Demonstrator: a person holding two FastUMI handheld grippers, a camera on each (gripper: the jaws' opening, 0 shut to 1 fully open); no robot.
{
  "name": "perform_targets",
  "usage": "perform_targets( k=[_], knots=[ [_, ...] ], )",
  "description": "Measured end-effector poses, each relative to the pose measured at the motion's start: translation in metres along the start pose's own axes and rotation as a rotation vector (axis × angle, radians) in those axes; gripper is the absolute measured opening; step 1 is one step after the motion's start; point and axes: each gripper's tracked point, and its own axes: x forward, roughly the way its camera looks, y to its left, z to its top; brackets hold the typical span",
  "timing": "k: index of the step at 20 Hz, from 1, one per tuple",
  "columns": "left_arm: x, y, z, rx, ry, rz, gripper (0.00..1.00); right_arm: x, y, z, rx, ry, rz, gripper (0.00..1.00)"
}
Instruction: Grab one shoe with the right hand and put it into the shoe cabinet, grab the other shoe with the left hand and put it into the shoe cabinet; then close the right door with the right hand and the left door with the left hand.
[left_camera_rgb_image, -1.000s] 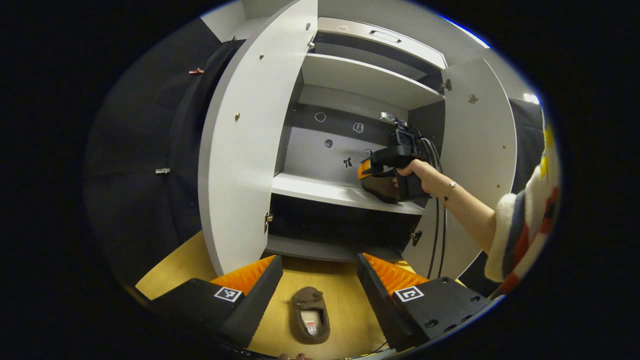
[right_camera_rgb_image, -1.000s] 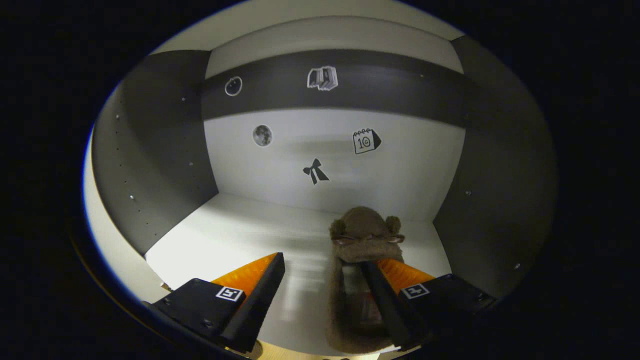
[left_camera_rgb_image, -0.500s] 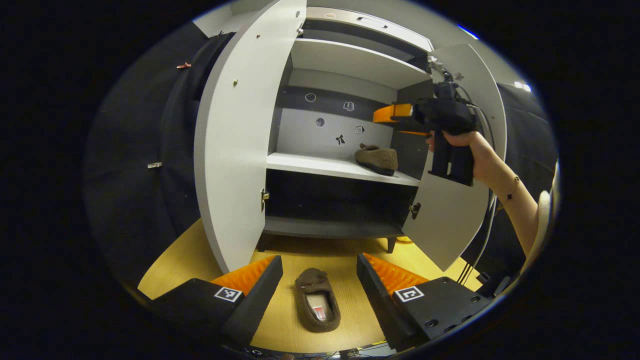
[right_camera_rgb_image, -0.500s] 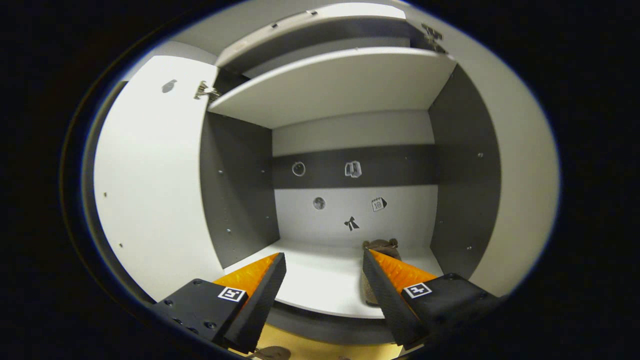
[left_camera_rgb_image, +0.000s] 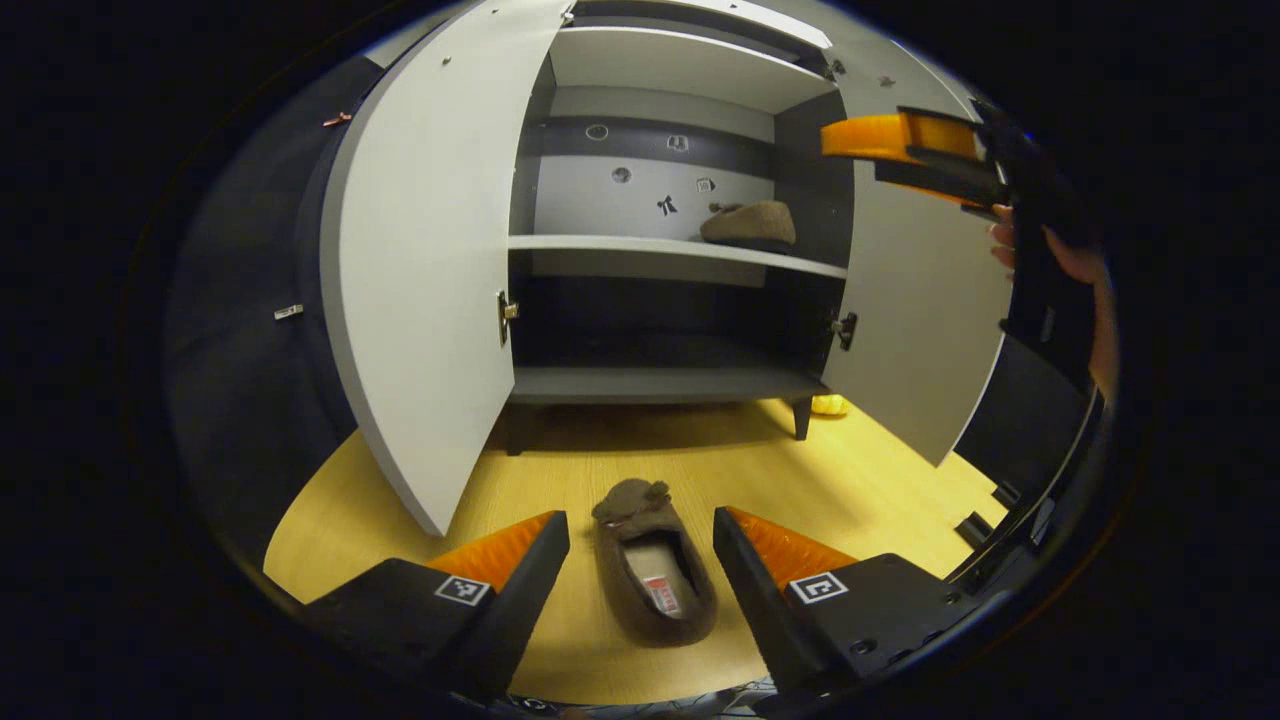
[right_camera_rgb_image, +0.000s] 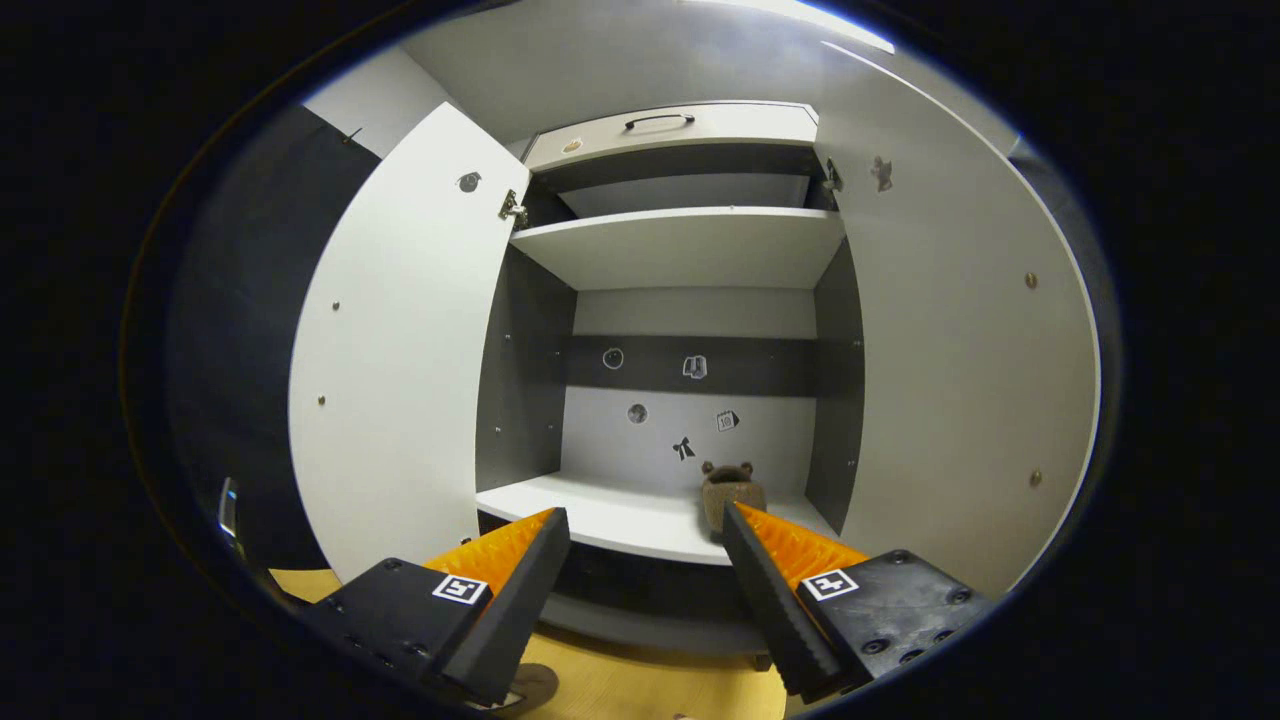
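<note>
While one brown fuzzy slipper (left_camera_rgb_image: 750, 222) sits on the cabinet's middle shelf (left_camera_rgb_image: 660, 246), its twin (left_camera_rgb_image: 655, 575) lies sole-down on the wooden floor (left_camera_rgb_image: 860, 480) between the spread, empty left gripper (left_camera_rgb_image: 640, 545) fingers; the right gripper (right_camera_rgb_image: 645, 540) gapes empty too

Both the left gripper (left_camera_rgb_image: 640, 530) and right gripper (right_camera_rgb_image: 645, 525) hang wide apart, empty.

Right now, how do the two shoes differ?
The shelf shoe sits inside the cabinet, on the right of its middle shelf; the floor shoe lies on the wood floor in front. The floor shoe lies between the open left gripper's fingers, untouched; the shelf shoe is already released. Both are brown and fuzzy.
</note>
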Motion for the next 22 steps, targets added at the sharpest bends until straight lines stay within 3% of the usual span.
perform_targets(
  k=[3, 6, 7, 8, 9, 15, 18, 22],
  knots=[
    [0.034, 0.006, -0.034, -0.034, 0.031, -0.008, 0.91, -0.009, -0.009, -0.028, 0.023, 0.027, -0.024, 0.98],
    [0.067, 0.019, -0.064, -0.029, 0.073, 0.019, 0.70, -0.010, -0.022, -0.065, 0.031, 0.086, -0.056, 0.98],
    [0.077, 0.022, -0.072, -0.026, 0.085, 0.026, 0.72, -0.009, -0.026, -0.076, 0.029, 0.102, -0.061, 0.98],
    [0.084, 0.022, -0.079, -0.029, 0.101, 0.021, 0.64, -0.008, -0.027, -0.086, 0.030, 0.120, -0.061, 0.98],
    [0.091, 0.022, -0.085, -0.035, 0.112, 0.013, 0.64, -0.007, -0.028, -0.093, 0.030, 0.134, -0.058, 0.98],
    [0.122, 0.024, -0.088, -0.065, 0.115, -0.006, 0.65, 0.003, -0.026, -0.126, 0.019, 0.203, -0.019, 0.98],
    [0.136, 0.025, -0.084, -0.037, 0.103, 0.004, 0.48, 0.007, -0.025, -0.142, 0.006, 0.243, 0.007, 0.98],
    [0.155, 0.028, -0.076, 0.002, 0.086, 0.007, 0.45, 0.010, -0.026, -0.153, -0.002, 0.271, 0.031, 0.99]
  ],
)
